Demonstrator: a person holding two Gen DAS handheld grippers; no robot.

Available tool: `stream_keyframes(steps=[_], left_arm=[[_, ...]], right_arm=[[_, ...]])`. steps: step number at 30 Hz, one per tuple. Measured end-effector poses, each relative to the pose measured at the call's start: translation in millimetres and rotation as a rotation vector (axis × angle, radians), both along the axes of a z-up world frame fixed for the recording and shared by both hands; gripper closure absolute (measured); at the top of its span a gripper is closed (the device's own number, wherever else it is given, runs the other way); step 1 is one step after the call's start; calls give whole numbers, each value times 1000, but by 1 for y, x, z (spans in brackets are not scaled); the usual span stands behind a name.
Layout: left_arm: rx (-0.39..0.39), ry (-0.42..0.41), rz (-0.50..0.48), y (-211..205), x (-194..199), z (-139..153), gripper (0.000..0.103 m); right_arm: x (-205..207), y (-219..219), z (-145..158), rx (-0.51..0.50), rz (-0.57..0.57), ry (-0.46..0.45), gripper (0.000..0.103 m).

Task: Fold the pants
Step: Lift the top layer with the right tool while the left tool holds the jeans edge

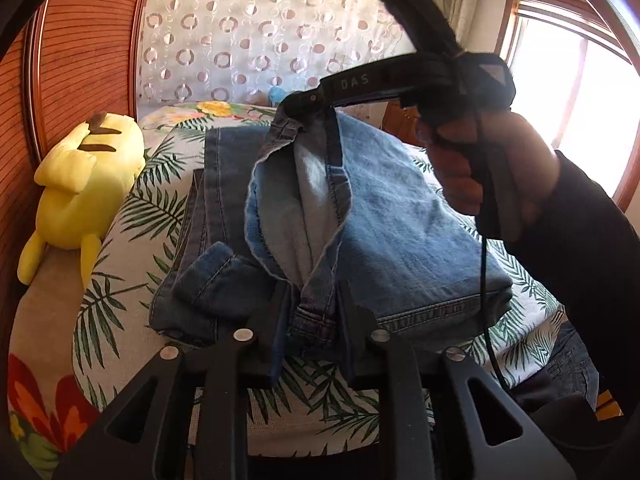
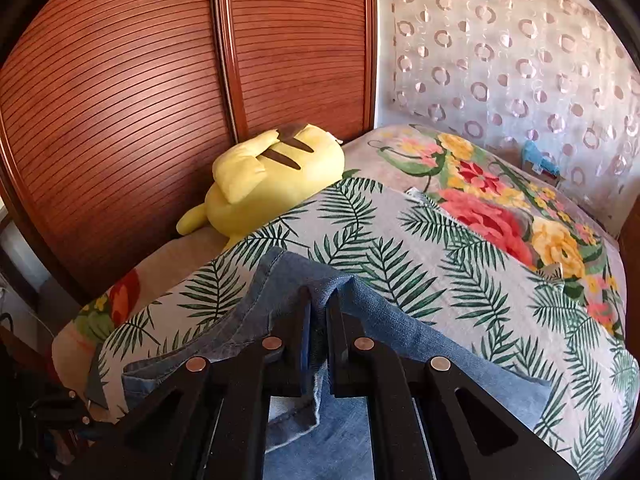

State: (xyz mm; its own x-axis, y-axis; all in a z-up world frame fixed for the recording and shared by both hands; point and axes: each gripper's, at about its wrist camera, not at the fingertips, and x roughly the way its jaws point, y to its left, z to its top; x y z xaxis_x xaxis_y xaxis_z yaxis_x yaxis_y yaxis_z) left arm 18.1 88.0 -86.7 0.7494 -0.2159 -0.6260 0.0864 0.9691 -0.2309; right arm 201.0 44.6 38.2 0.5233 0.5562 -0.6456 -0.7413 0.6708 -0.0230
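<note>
Two black two-finger claws are at work on one pair of blue denim pants [image 1: 384,220], which lies partly folded on the bed. Left claw [image 1: 314,312] is pinching a hemmed edge of the denim near the camera. Right claw [image 1: 308,102], held in a bare hand [image 1: 492,176] with a dark sleeve, is pinching another edge and holding it lifted above the pile; in its own view the right claw [image 2: 319,312] has its fingers pressed together on a ridge of denim [image 2: 332,280]. One yellow plush toy with brown stripes [image 1: 84,176] lies at the bed's left side. One palm-leaf-and-flower bedspread [image 2: 420,248] covers the bed. Behind stand reddish slatted wooden doors [image 2: 140,92], a sheer curtain with ring patterns [image 2: 520,60] and one bright window [image 1: 568,80].
</note>
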Motion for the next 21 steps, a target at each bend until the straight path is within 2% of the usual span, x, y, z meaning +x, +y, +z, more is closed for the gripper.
stream_keyframes(steps=[2,6,7,10,16,21], left_arm=[[8,9,4,-1,-1,0,71],[22,9,18,2,0,0,58],[22,4,21,3,-1,1,56],[28,-3,35,6,0,3,54],[26,-29,46,9,5,10,54],[52,-56,26,3,14,20,54]], right_arm=[[-5,-4,1,5,-15,3,89],[-13,-21,4,57,-17,-12,58],[-17,-29,4,77,-21,-18,54],[-25,-52,1,89,-40,-29,53],[-39,-105,-19,35,-139,-64,53],[-42,-133,-45,18,-211,-24,53]])
